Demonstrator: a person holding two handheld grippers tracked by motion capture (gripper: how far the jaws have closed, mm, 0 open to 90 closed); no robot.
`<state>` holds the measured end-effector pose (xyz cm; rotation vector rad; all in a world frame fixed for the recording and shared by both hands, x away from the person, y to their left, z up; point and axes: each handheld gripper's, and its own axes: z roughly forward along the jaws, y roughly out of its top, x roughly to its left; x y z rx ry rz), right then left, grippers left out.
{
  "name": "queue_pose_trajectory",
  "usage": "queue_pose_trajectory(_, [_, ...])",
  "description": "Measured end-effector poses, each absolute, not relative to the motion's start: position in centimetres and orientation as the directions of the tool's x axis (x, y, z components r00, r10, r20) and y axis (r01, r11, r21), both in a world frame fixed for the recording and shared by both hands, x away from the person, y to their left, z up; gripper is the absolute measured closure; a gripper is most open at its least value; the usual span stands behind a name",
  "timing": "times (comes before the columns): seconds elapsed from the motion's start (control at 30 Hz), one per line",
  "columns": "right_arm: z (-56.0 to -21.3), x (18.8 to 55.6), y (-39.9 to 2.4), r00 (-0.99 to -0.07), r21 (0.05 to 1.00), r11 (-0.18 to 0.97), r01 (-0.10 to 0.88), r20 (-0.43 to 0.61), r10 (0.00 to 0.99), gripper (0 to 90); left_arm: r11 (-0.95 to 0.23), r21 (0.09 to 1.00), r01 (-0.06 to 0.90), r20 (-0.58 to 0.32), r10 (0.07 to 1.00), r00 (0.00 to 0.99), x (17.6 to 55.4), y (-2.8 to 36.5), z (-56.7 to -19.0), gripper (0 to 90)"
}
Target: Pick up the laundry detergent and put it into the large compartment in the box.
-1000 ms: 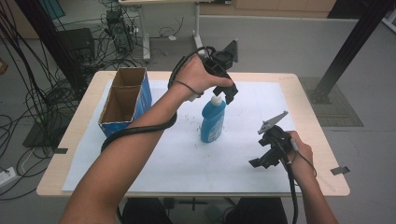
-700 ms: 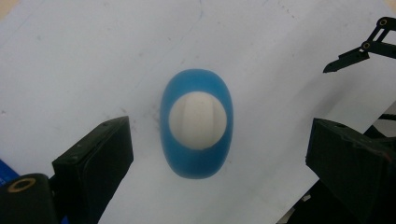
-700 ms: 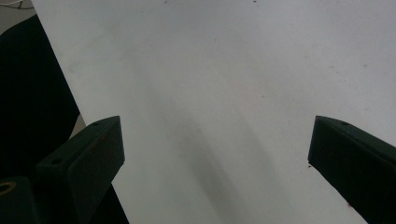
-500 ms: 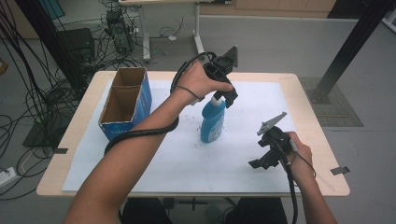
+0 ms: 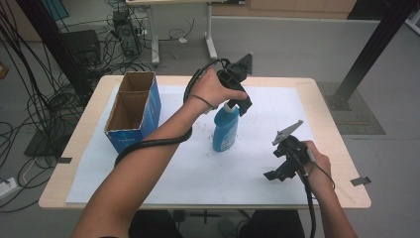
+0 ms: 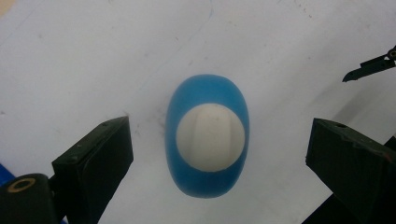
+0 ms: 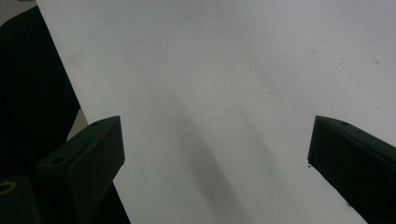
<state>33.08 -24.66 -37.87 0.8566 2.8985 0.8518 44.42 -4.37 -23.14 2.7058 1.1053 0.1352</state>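
Setting: lab or test room. Bare grey floor [image 5: 297,44]; tangled cables [image 5: 34,104] left of the table [image 5: 341,148]; electronics box [image 5: 124,34] on the floor behind; black frame strut [image 5: 371,54]; white sheet [image 5: 198,173] covering the tabletop.

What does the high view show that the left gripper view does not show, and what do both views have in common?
High view alone: the blue cardboard box with two open compartments at the table's left, the person's forearms, and the left gripper above the bottle.

Left gripper view alone: the bottle's white cap seen from straight above, between the two open black jaws, neither touching it.

Both: the blue bottle standing upright on the white sheet, and the right gripper off to the side, holding nothing.
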Motion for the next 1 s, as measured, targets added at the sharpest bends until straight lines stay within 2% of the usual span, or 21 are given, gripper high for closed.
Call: queue_pose_trajectory(1.0, [-38.1, 33.0, -24.7, -0.853, 0.495, 0.709, 0.502, 0.148, 0.500, 3.9, -0.690, 0.213, 0.692, 0.000, 0.708, 0.706, 44.9, -4.7, -25.4, 7.7])
